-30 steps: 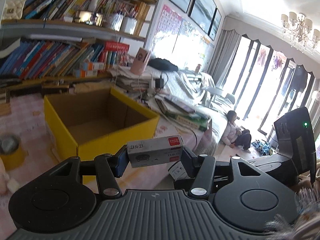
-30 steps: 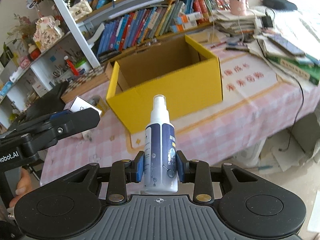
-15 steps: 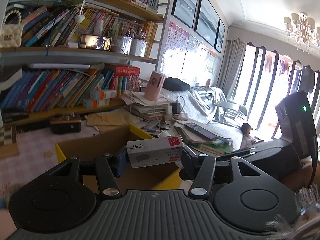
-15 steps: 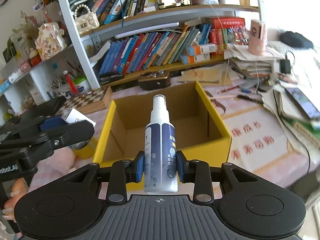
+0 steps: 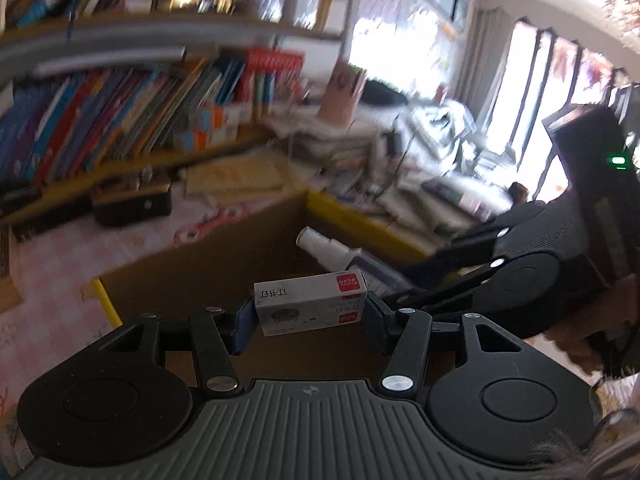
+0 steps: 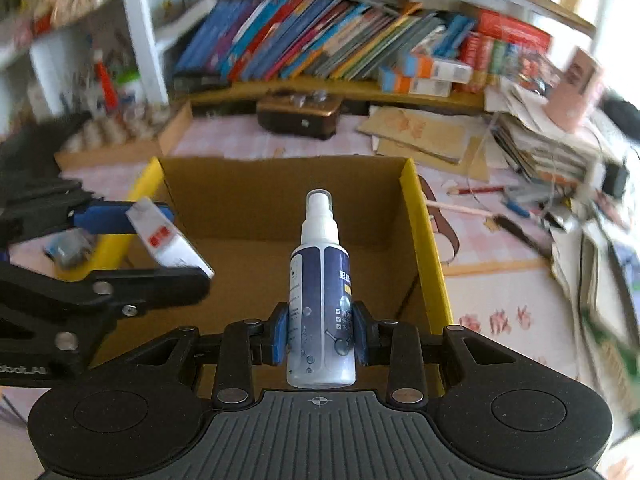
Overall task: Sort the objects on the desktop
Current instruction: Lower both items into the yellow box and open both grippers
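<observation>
Two grippers, one item each: left gripper [image 5: 308, 312] with staple box [image 5: 310, 304], right gripper [image 6: 320, 334] with spray bottle [image 6: 322, 304]

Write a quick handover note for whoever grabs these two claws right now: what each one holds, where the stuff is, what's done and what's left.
Left claw: shut on the small white staples box, held over the yellow cardboard box.
Right claw: shut on the spray bottle, upright, also above the open box.
Done: both items picked up and brought over the box.
Left: lower and release both inside; nothing lies on the visible part of the box's floor yet. Pencil and other clutter remain on the table.
</observation>
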